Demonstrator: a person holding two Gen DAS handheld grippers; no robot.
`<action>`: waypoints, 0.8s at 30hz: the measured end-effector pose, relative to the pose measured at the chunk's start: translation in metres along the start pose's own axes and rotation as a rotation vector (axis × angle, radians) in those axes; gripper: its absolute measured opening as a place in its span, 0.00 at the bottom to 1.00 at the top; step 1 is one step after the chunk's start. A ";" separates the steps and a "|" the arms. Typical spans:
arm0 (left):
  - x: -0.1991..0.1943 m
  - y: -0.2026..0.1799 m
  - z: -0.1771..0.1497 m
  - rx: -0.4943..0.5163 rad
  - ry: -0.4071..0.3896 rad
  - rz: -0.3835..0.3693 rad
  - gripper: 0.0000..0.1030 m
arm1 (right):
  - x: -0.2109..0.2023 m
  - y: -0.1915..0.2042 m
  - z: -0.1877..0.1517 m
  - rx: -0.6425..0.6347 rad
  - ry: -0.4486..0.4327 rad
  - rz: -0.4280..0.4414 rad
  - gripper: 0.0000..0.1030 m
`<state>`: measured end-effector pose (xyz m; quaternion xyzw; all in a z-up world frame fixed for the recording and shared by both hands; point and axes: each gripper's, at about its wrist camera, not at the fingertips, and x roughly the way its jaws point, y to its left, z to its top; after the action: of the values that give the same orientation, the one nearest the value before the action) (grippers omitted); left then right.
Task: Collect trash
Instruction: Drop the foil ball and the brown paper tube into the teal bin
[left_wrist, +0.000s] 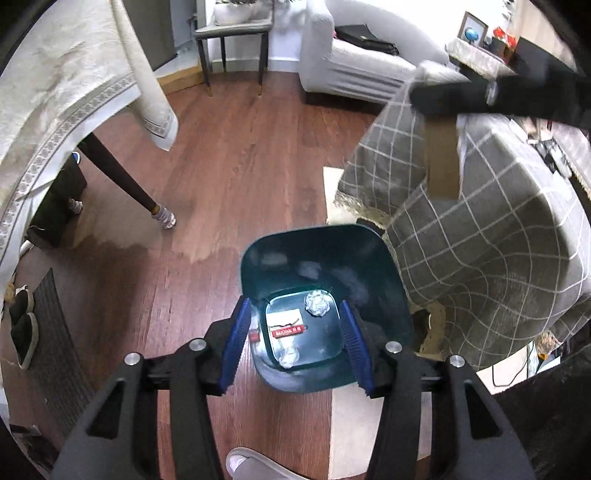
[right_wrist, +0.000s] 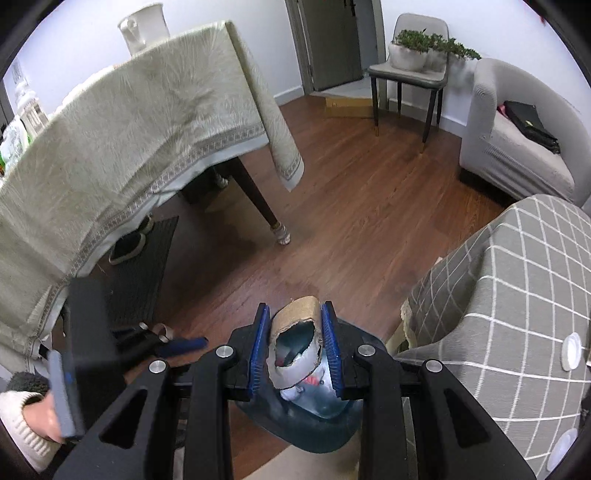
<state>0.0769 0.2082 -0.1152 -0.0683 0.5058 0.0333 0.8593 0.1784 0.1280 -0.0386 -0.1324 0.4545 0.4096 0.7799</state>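
A dark teal trash bin (left_wrist: 321, 254) stands on the wood floor below my left gripper (left_wrist: 293, 325), which is open and empty right above its mouth. Inside lie a foil ball (left_wrist: 316, 303), a red and white packet (left_wrist: 288, 326) and crumpled paper (left_wrist: 289, 357). My right gripper (right_wrist: 295, 334) is shut on a cardboard tube (right_wrist: 295, 332), held above the bin (right_wrist: 314, 424). The tube also shows in the left wrist view (left_wrist: 442, 155), hanging from the right gripper high at the right.
A table with a cream cloth (right_wrist: 122, 140) stands to the left, its leg (left_wrist: 122, 181) on the floor. A grey checked cover (left_wrist: 491, 236) drapes furniture right of the bin. Slippers (left_wrist: 22, 328), a mat, a chair (right_wrist: 406, 77) and a sofa (right_wrist: 517, 147) are around.
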 end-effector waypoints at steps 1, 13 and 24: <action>-0.003 0.002 0.001 0.001 -0.011 0.007 0.52 | 0.005 0.001 -0.001 -0.006 0.014 -0.007 0.28; -0.053 0.019 0.021 -0.038 -0.148 0.001 0.38 | 0.040 0.009 -0.014 -0.057 0.128 -0.051 0.29; -0.085 0.012 0.038 -0.056 -0.255 -0.028 0.38 | 0.056 0.009 -0.031 -0.073 0.212 -0.043 0.43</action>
<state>0.0665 0.2270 -0.0237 -0.0948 0.3902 0.0437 0.9148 0.1673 0.1451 -0.1001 -0.2130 0.5162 0.3929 0.7306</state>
